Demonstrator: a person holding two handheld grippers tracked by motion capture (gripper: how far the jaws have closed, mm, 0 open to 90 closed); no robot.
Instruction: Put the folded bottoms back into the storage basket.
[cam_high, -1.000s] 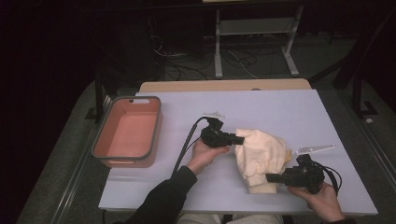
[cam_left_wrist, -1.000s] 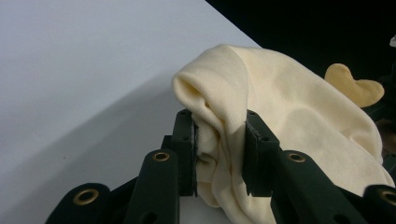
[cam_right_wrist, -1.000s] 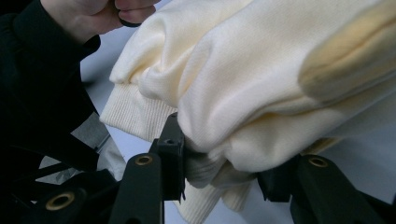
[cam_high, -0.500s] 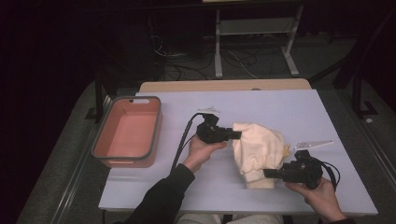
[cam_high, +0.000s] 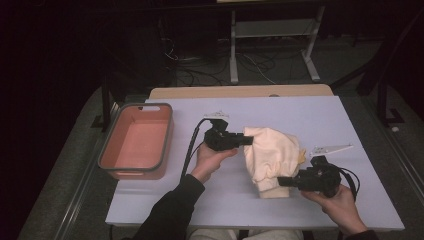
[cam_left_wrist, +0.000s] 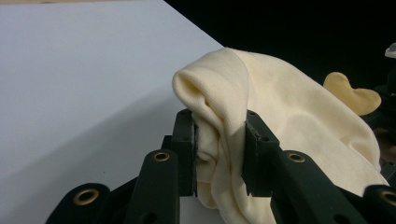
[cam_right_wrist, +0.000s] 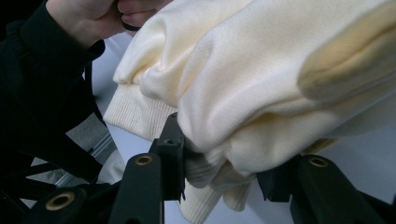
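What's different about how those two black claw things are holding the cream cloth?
The left gripper pinches a fold at the far, upper end of the cream garment; the right gripper bites the bunched near end by the ribbed hem. The left one points across the table from the left, the right one from the right. Both are clamped on fabric.

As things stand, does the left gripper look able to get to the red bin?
Probably yes, though not free-handed: bare table lies between the left gripper and the red bin, but its jaws are clamped on the cream garment.

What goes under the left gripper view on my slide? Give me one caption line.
Left tool pinching a fold of cream garment above the white table.
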